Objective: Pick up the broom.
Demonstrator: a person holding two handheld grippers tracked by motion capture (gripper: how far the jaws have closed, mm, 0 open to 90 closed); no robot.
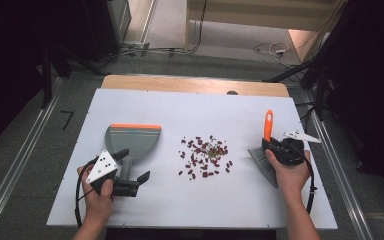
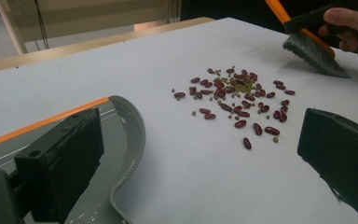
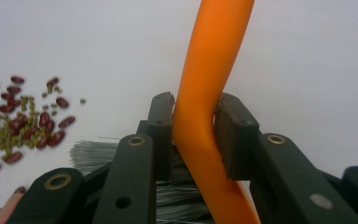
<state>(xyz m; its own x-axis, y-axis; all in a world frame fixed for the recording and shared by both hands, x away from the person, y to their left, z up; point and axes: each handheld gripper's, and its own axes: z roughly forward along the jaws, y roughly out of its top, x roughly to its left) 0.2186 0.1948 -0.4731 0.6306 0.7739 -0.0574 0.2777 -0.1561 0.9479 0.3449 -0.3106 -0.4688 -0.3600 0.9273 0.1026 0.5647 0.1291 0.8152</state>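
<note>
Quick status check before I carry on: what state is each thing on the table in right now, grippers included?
Brush: lifted at a tilt, bristles toward the white table, orange handle clamped.
Right gripper: shut on the brush handle.
Dustpan: flat on the table, empty, orange lip away from the person.
Left gripper: open, jaws either side of the dustpan handle.
Beans: loose scattered pile, unswept.

A white rectangular tabletop [image 1: 190,107] w/ a light wooden strip [image 1: 195,85] along its far edge is seen. Grey floor [image 1: 220,37] beyond it; white cable [image 1: 270,48] coiled there. Metal rails [image 1: 17,165] are set alongside it.
</note>
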